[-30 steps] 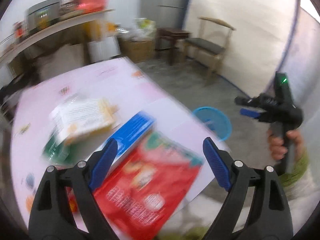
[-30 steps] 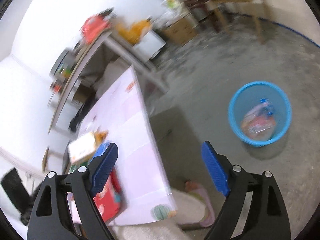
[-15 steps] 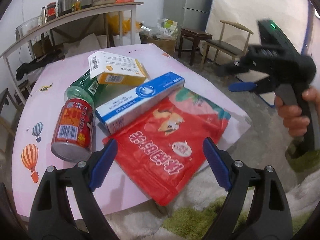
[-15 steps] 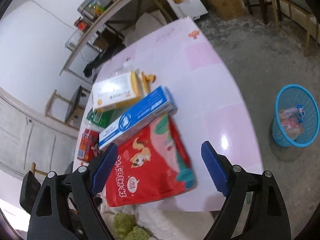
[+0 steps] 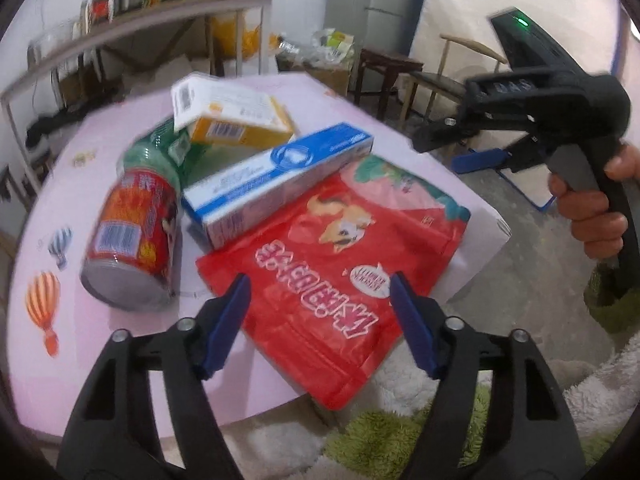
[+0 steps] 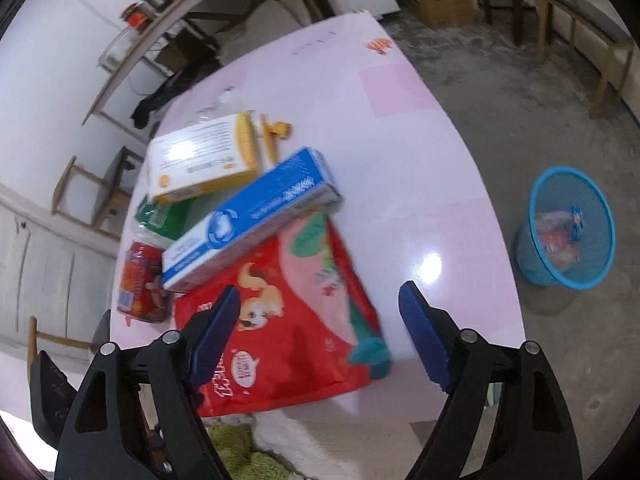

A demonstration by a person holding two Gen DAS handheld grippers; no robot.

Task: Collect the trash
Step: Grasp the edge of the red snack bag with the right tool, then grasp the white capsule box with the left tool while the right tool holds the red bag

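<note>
A pile of trash lies on the pink table (image 5: 100, 344): a red snack bag (image 5: 340, 272) at the near edge, a blue-and-white carton (image 5: 276, 180) on top of it, a red can (image 5: 132, 236) on its side, a green packet (image 5: 160, 152) and a yellow-and-white box (image 5: 232, 116). My left gripper (image 5: 320, 320) hovers over the red bag's near end, jaws closing, pads clear of the bag. My right gripper (image 6: 320, 340) hangs above the same red bag (image 6: 288, 320), jaws closing, nothing gripped. A hand holds the right gripper's body (image 5: 540, 120) at the right.
A blue mesh bin (image 6: 568, 228) with some wrappers inside stands on the concrete floor right of the table. A green-and-white shaggy rug (image 5: 400, 432) lies below the table's near edge. Shelves, a cardboard box, a stool and a wooden chair line the back wall.
Both grippers swung from the floor and bin toward the table and now sit over the red bag. Both pairs of jaws have narrowed, the left more than the right.
</note>
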